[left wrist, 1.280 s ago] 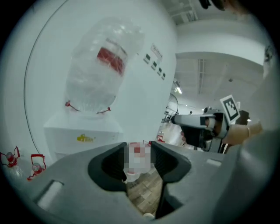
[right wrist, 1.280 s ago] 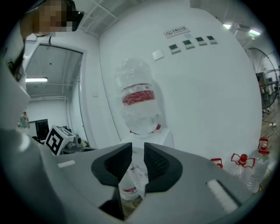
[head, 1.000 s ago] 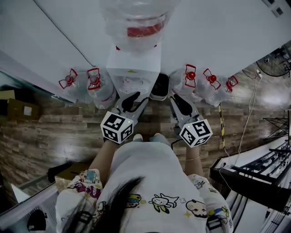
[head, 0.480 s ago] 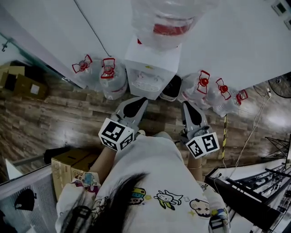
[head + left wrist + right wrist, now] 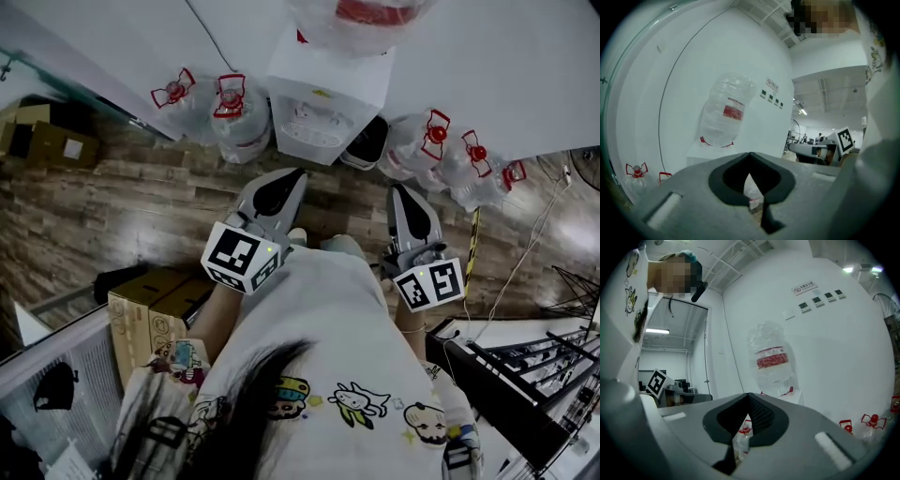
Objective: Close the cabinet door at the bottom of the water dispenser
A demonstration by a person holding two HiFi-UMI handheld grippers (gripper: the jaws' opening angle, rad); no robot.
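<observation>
White plastic water dispenser (image 5: 323, 98) stands against the far wall, between spare bottles (image 5: 234, 108). Its bottom cabinet door cannot be made out clearly from above. The left gripper (image 5: 292, 180) and right gripper (image 5: 403, 195) hang just short of it, each with jaws pressed together on nothing. The door is probably a light, stiff, hinged panel. Push its free edge, away from the hinge; no pinch is needed.

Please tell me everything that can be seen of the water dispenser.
The water dispenser is a white, plastic-looking box standing upright on the wood-pattern floor against the white wall. A clear bottle with a red label sits upside down on top. Its tap recess faces away from the wall. Its bottom door is hidden.
</observation>
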